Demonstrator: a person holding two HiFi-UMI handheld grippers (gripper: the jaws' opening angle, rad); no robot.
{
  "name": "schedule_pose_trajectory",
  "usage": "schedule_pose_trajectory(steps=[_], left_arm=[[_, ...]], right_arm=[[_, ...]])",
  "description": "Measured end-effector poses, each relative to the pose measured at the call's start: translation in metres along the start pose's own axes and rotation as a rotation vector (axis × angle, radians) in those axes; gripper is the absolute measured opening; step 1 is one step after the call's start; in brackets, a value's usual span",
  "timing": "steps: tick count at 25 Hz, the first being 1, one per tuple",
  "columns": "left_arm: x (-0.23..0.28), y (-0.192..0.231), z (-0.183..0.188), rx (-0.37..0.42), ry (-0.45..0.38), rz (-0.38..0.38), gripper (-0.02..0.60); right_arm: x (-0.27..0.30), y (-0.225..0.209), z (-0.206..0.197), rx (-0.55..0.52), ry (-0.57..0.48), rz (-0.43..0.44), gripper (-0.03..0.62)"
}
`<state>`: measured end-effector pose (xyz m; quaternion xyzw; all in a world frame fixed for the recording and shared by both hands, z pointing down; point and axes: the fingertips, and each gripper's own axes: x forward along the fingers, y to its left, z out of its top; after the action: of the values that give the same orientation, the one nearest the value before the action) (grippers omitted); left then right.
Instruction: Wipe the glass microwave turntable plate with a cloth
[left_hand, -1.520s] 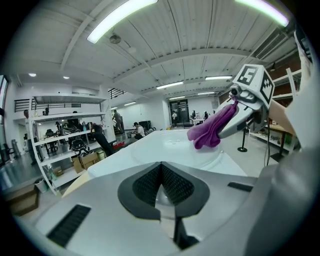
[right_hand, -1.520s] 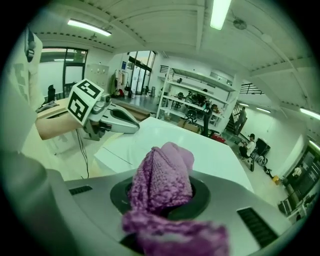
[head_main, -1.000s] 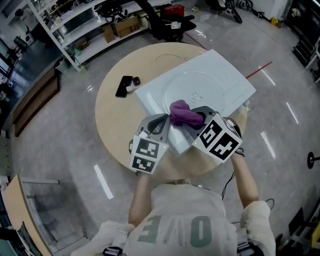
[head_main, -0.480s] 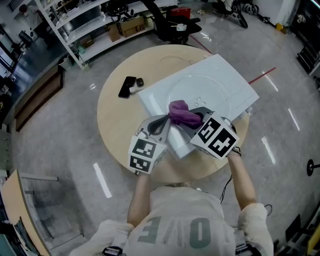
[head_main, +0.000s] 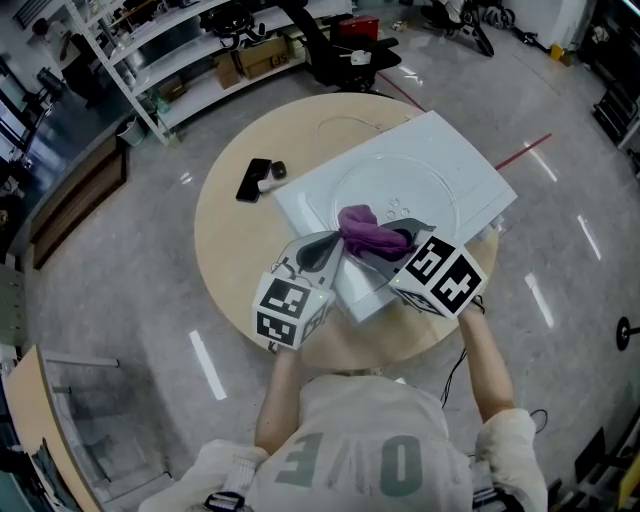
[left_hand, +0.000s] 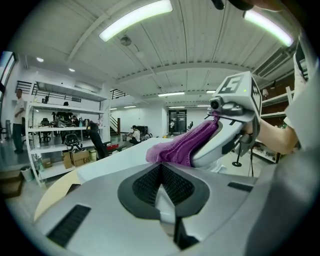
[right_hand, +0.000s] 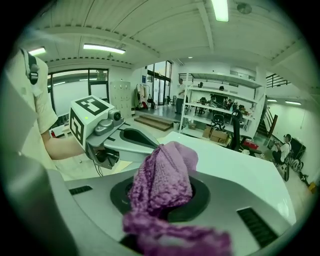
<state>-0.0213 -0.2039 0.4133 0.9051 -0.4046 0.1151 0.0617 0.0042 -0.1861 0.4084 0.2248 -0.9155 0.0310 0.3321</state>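
You will find no writing here that can be read properly. The cubes on both grippers carry only black-and-white square patterns. The big grey letters on your shirt are creased and seen from above, so I cannot read them for sure. Any labels on the cardboard boxes on the shelves are too small.

Your right gripper (right_hand: 162, 192) has its fingers clamped on the purple cloth (head_main: 372, 232). The cloth fills the gap and hides the fingertips in the right gripper view. Your left gripper (left_hand: 160, 167) has its fingers together with nothing between them. The cloth hangs just beyond their tips, and I cannot tell if it touches them.

The glass turntable plate (head_main: 425, 185) lies flat on top of a white box (head_main: 472, 165), and the cloth sits over the near part of the plate. Because the plate is clear, only its round outline and some small bumps at the centre can be seen.

The box stands on a round, pale wooden table (head_main: 235, 260), and its right corner reaches past the table edge. A black phone (head_main: 251, 179) lies on the table to the left of the box. A small dark object lies just beside it, too small to name.

The floor is grey and shiny, with a red line on it. The room has white shelves and strip lights on the ceiling, and some people are far behind.
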Motion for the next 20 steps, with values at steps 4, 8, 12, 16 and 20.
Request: schedule_pose_trajectory(steps=[4, 8, 12, 16, 20], left_arm=[[0.002, 0.0, 0.001, 0.003, 0.005, -0.006, 0.002], [0.003, -0.003, 0.007, 0.025, -0.011, -0.016, 0.002], [0.004, -0.003, 0.008, 0.032, -0.01, -0.027, 0.002], [0.004, -0.003, 0.005, 0.025, -0.016, -0.034, 0.002], [0.012, -0.007, -0.001, 0.09, 0.096, -0.065, 0.002]], right_arm=[[-0.006, -0.01, 0.003, -0.009, -0.007, -0.031, 0.057], [-0.011, -0.024, 0.01, 0.002, -0.024, -0.057, 0.057], [-0.008, -0.047, 0.018, -0.003, -0.03, -0.11, 0.057], [0.006, -0.076, 0.025, -0.011, -0.011, -0.18, 0.057], [0.022, -0.096, 0.031, -0.015, 0.021, -0.214, 0.057]])
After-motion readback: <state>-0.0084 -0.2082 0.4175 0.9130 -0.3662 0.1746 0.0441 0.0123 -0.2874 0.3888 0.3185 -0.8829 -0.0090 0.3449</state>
